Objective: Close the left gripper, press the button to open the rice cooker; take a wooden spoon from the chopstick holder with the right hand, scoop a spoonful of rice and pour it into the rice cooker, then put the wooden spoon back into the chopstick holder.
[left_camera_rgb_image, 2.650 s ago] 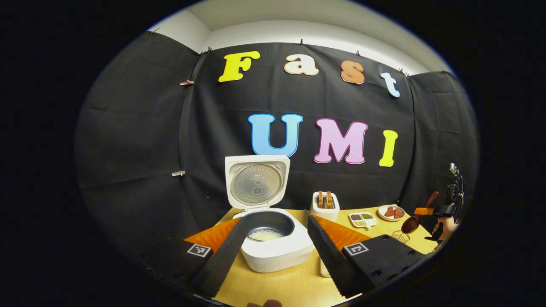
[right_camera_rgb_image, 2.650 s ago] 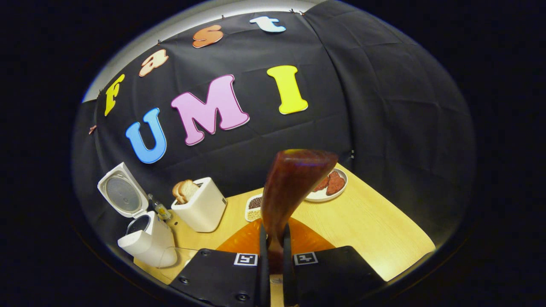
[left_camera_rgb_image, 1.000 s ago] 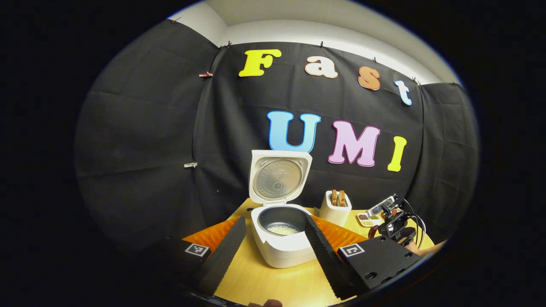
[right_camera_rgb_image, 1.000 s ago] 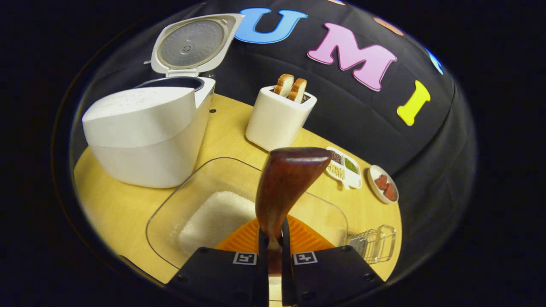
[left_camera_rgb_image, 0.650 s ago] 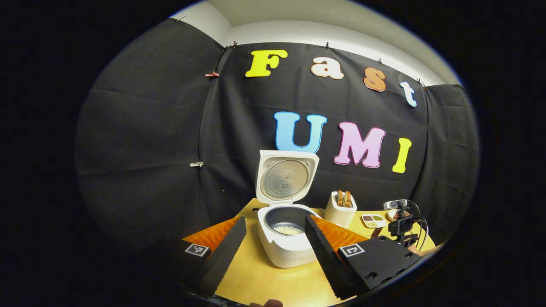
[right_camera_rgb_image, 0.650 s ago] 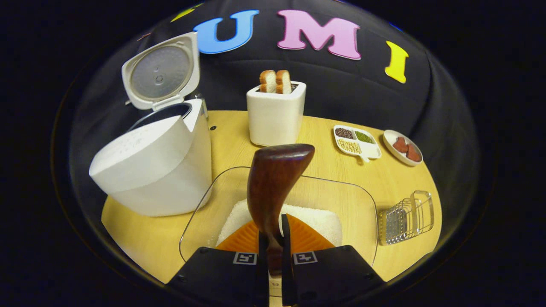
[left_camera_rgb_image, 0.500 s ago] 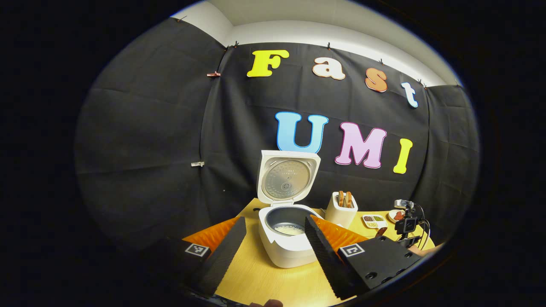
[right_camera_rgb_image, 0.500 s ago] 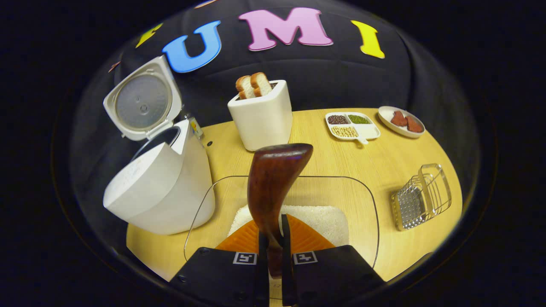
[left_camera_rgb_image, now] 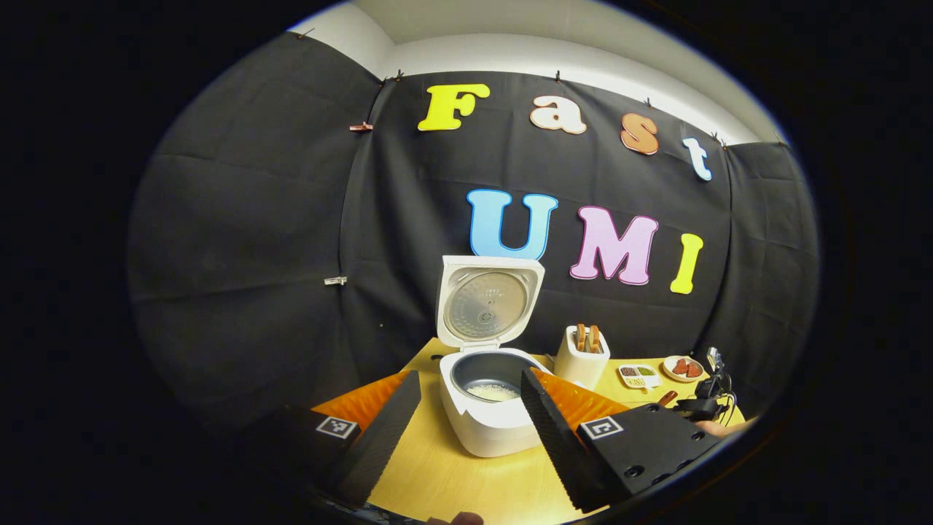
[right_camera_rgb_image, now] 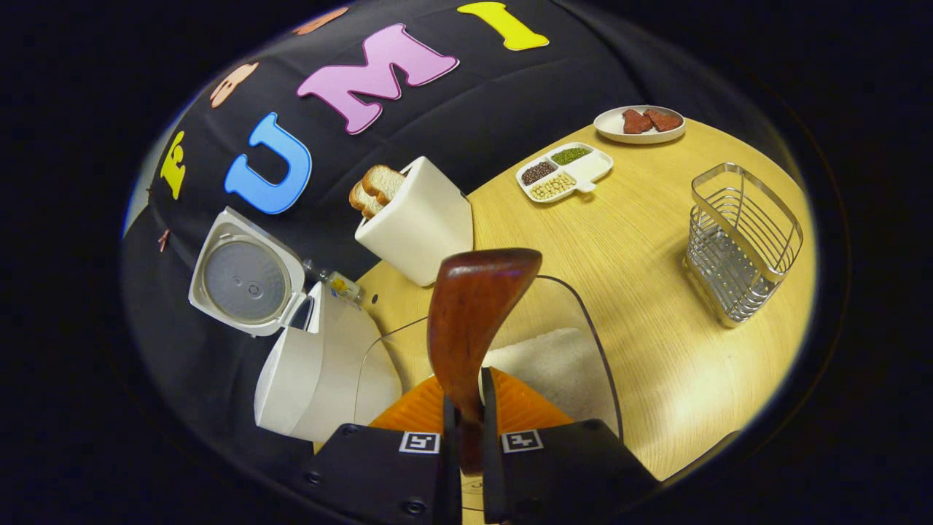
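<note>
The white rice cooker (left_camera_rgb_image: 487, 430) stands with its lid (left_camera_rgb_image: 487, 302) up and some rice (left_camera_rgb_image: 494, 391) in its pot. My left gripper (left_camera_rgb_image: 470, 376) is open in front of it, a finger on each side and apart from it. My right gripper (right_camera_rgb_image: 466, 415) is shut on the handle of the dark wooden spoon (right_camera_rgb_image: 474, 313), whose bowl hangs over a clear container (right_camera_rgb_image: 583, 321) of white rice (right_camera_rgb_image: 554, 364). In the right gripper view the rice cooker (right_camera_rgb_image: 313, 379) is at the left. The wire chopstick holder (right_camera_rgb_image: 740, 244) stands to the right, with nothing in it.
A white toaster (right_camera_rgb_image: 419, 222) with bread slices stands behind the container. Farther back lie a divided dish of beans (right_camera_rgb_image: 565, 171) and a small plate (right_camera_rgb_image: 640, 124) with red pieces. Bare wooden table (right_camera_rgb_image: 641, 292) lies between container and holder.
My right gripper has tilted and rolled with the spoon over the rice container, so the table now slants in its view. In the left gripper view it sank lower at the right. The left gripper barely moved.
</note>
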Motion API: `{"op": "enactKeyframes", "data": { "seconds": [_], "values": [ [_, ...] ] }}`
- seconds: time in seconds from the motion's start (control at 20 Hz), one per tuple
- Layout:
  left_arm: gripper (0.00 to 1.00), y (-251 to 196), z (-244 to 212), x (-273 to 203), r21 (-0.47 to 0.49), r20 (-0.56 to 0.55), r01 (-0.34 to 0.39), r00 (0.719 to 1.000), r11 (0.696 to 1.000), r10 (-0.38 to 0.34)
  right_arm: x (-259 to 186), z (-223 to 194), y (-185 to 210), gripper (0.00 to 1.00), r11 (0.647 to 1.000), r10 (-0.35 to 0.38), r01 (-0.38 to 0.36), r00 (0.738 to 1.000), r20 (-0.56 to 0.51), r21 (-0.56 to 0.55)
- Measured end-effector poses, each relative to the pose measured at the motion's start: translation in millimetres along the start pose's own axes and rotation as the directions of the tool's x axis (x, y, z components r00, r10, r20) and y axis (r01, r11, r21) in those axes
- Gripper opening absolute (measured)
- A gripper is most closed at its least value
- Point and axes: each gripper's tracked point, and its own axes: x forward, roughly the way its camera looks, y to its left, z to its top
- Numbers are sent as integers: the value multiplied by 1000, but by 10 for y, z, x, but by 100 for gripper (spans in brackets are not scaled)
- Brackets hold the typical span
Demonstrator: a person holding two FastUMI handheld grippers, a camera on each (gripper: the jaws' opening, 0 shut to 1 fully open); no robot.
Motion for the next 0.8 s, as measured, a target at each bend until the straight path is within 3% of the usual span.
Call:
{"op": "enactKeyframes", "data": {
  "seconds": [0.25, 0.8],
  "values": [
    [95, -32, 11, -23, 10, -1, 3, 1000, 1000, -3, -118, 292, 149, 16, 991, 87, -93, 994, 69, 100],
    [96, -63, 59, -69, -5, 12, 12, 1000, 1000, -12, -497, 876, 248, 16, 925, 143, -197, 973, 183, 325]
  ]
}}
